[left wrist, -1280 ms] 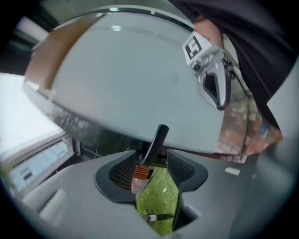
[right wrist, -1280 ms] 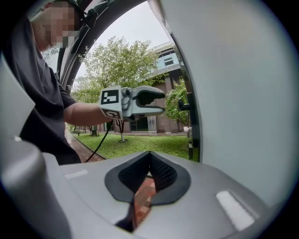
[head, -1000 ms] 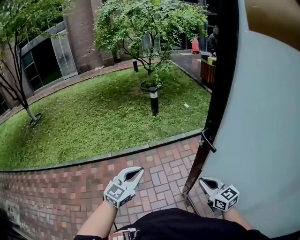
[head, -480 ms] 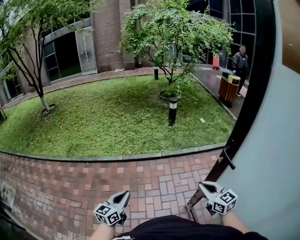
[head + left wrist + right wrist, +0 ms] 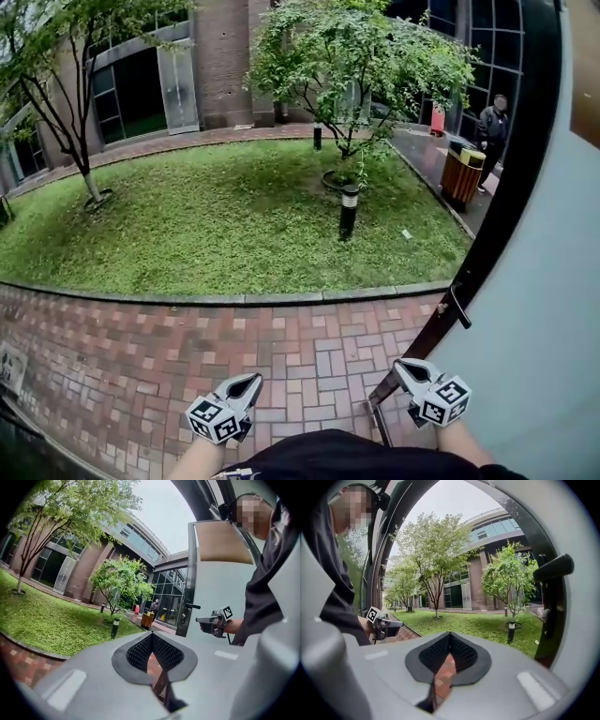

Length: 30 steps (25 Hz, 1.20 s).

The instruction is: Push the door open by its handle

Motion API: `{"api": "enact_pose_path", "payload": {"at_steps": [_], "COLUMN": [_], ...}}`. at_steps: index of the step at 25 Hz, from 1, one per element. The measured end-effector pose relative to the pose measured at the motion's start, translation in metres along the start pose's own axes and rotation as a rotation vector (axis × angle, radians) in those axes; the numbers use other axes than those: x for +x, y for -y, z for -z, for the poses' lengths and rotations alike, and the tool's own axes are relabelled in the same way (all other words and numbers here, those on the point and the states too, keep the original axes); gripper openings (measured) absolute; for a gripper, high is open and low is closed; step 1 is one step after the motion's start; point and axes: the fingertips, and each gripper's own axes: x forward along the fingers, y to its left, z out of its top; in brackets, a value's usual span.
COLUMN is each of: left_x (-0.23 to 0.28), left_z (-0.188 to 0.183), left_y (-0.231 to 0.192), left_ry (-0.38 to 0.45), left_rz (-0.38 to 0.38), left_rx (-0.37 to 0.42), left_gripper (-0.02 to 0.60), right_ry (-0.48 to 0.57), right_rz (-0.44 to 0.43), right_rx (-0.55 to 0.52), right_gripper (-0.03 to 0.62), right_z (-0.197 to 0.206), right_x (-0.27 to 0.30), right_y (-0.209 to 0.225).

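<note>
While both hang low | left gripper (image 5: 251, 380) closed, empty | right gripper (image 5: 401, 366) closed, empty, apparently clear of handle (image 5: 457, 309)

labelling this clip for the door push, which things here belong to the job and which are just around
Job:
- door, standing open
- handle
- right tool, shut, below the handle, not touching it
- left tool, shut, empty

Just around:
- tree
- bollard lamp
- bin
- bystander
- lawn
- brick path
</note>
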Motion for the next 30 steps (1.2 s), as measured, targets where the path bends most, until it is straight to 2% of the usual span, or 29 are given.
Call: {"api": "enact_pose_path", "payload": {"at_steps": [5,10,13,16,22,26,30], "left_x": [-0.007,-0.010,-0.014,-0.024,-0.042,-0.043,-0.035], "left_z": [0.008,0.032,0.032,0.025,0.027,0.027,0.029], "left_y": [0.048,0.086,0.094,0.082,0.065,0.064,0.065], "left_ry": [0.014,-0.014,-0.022,-0.014,-0.037,-0.052,-0.051], "left_rz": [-0.098,-0.150,-0.133,-0.113,-0.020,0.031,0.058], "left_rx": [-0.037,-0.070,-0.045,-0.037,0.002,-0.022,-0.022], "left_gripper": [-0.002,-0.002,-0.002,-0.002,-0.002,-0.002,-0.002], "right_ry": [-0.010,-0.042,-0.040,-0.031,-0.019,-0.017,0.000], "right_rz": [-0.084,-0.146,-0.137,-0.098,-0.044,-0.003,0.040], "right_rx": [-0.005,-0.002,0.017,0.022,-0.011,-0.003,-0.002], "right_gripper": [0.000,0.000,0.000,0.000,0.000,0.000,0.000], "right_z": [0.007,0.024,0.030,0.026,0.021,0.016,0.010], "right_x": [-0.014,-0.032,-0.044,-0.049,-0.063,-0.073,-0.088], "right_y": [0.010,0.011,0.007,-0.003,-0.048,-0.068,-0.064]}}
